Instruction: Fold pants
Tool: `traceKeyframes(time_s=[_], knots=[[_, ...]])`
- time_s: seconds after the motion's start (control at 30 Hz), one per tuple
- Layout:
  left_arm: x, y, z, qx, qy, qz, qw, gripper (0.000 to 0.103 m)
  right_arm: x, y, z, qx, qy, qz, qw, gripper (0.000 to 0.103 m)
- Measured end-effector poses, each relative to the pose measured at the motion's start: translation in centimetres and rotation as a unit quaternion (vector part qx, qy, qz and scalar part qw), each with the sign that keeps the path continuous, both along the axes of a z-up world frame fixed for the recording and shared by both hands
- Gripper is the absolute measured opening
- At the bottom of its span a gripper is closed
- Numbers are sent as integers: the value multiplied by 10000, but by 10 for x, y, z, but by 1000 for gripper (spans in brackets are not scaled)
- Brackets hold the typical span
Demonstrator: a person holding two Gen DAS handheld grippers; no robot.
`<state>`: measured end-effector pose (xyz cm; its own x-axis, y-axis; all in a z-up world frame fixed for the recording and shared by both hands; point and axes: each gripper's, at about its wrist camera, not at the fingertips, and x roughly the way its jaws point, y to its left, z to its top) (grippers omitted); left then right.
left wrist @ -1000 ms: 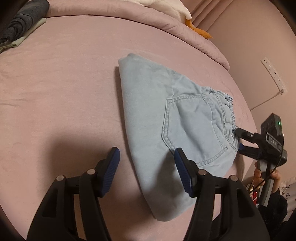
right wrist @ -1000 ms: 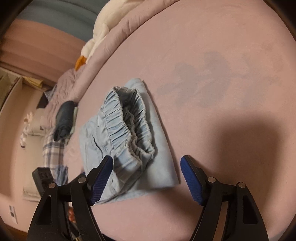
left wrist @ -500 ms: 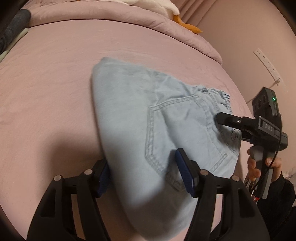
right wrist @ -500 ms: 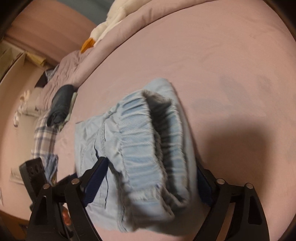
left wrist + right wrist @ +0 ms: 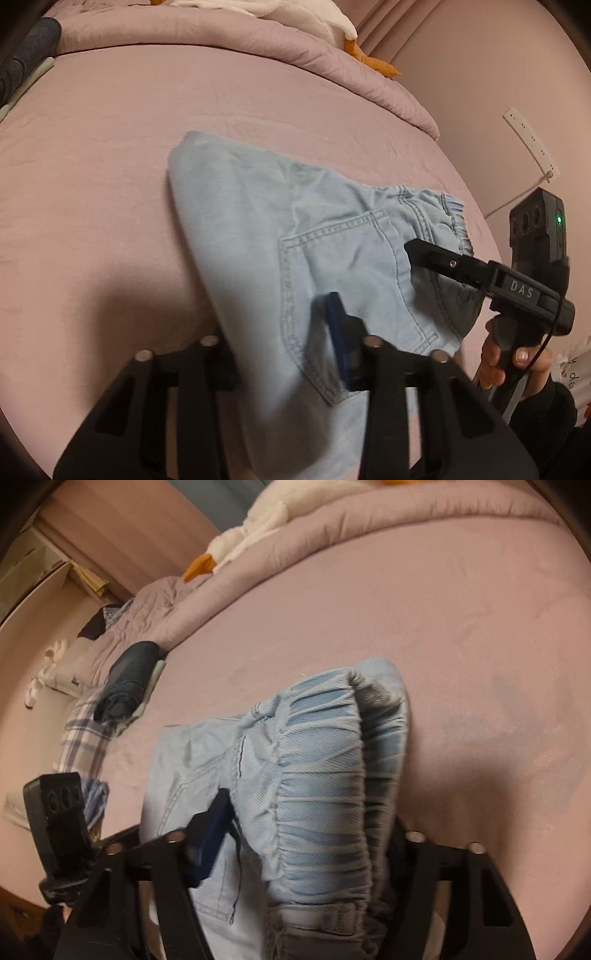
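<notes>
The folded light blue denim pants (image 5: 295, 251) lie on the pink bed, back pocket up. My left gripper (image 5: 284, 339) has closed on the near folded edge, with cloth filling the space between its fingers. My right gripper (image 5: 306, 834) is closed on the elastic waistband end (image 5: 325, 775); it also shows in the left wrist view (image 5: 436, 258), with one finger on top of the pants by the pocket. In the right wrist view the pants (image 5: 192, 775) stretch away to the left.
A pink duvet (image 5: 258, 40) with a white and orange plush toy (image 5: 332, 26) lies at the bed's far side. Dark folded clothes (image 5: 129, 679) and a plaid cloth (image 5: 81, 734) sit at one edge. A wall with a power strip (image 5: 532, 144) stands to the right.
Both grippers moved forward onto the pants and closed, the left on the folded edge, the right on the waistband. The pants now bunch between the fingers.
</notes>
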<state>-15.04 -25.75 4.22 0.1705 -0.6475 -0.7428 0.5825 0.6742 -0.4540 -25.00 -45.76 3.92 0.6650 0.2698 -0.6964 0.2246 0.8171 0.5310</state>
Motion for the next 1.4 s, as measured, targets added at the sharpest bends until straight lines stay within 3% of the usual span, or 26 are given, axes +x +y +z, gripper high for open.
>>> traceKeyframes(time_s=[0.13,0.3,0.43,0.87,1.17,1.33,1.4], knots=[[-4,6,9,-59,-140,24,9999,31,-5,4,12,-93,-151,-35,9998,59],[-6,17,22,-166,-294,85,9994,31,-2,18,32,-232,-447,101,9987,49],[0,31,34,-178,-476,217,9985,31,6,32,45,-325,-644,269,9970,49],[62,69,45,-54,-757,730,9944,31,70,73,61,-325,-986,535,9932,49],[104,81,26,181,-614,921,9937,32,113,86,49,-247,-838,664,9940,49],[119,89,3,556,-509,1069,9914,32,139,83,22,-201,-317,573,9977,52],[123,93,-4,679,-487,1112,9903,41,143,76,11,-148,-56,462,9988,57]])
